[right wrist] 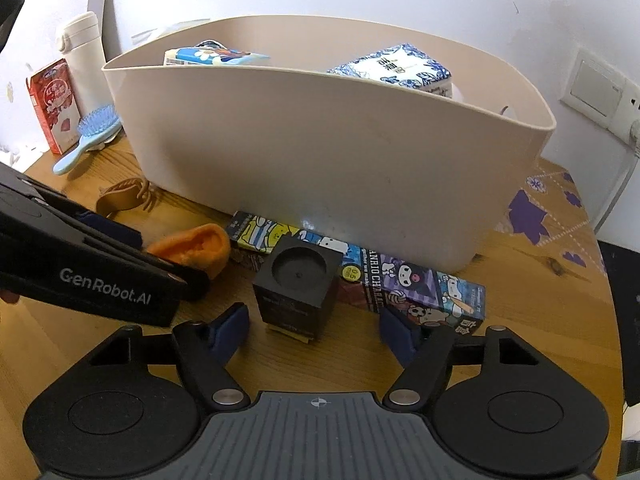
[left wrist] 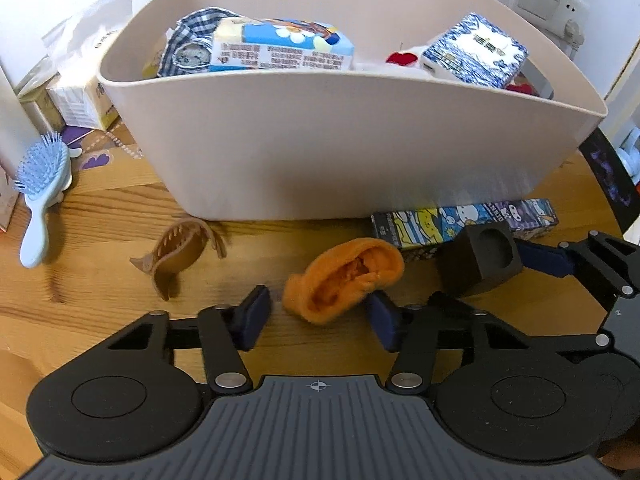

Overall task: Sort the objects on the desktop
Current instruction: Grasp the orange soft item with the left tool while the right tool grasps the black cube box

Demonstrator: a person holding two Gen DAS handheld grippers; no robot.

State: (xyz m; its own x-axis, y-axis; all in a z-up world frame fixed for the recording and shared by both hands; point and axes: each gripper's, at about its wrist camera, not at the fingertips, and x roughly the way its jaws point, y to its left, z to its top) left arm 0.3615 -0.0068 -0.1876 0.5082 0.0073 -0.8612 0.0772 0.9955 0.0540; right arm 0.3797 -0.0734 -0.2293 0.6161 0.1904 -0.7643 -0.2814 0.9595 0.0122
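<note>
Beige bin point(left wrist: 352, 148) sits toward the back of the wooden tabletop point(left wrist: 100, 320), already w/ a cartoon-print pack point(left wrist: 280, 46), blue-white tissue pack point(left wrist: 474, 50), checked cloth point(left wrist: 192, 26) and a watch point(left wrist: 192, 55) inside.

In front of the bin, near the tabletop's front edge: orange knit piece point(left wrist: 344, 278), black cube w/ round recess point(right wrist: 298, 286), long cartoon pencil-lead box point(right wrist: 400, 280) lying along the bin's base. Brown claw clip point(left wrist: 180, 256) and blue hairbrush point(left wrist: 40, 196) further to the left side.

Left gripper point(left wrist: 318, 314): fingers apart, either side of the orange piece; right finger touching it, left one clear. No clamp yet.

Right gripper point(right wrist: 316, 334): fingers apart, straddling the black cube w/ gaps both sides, not touching.
</note>
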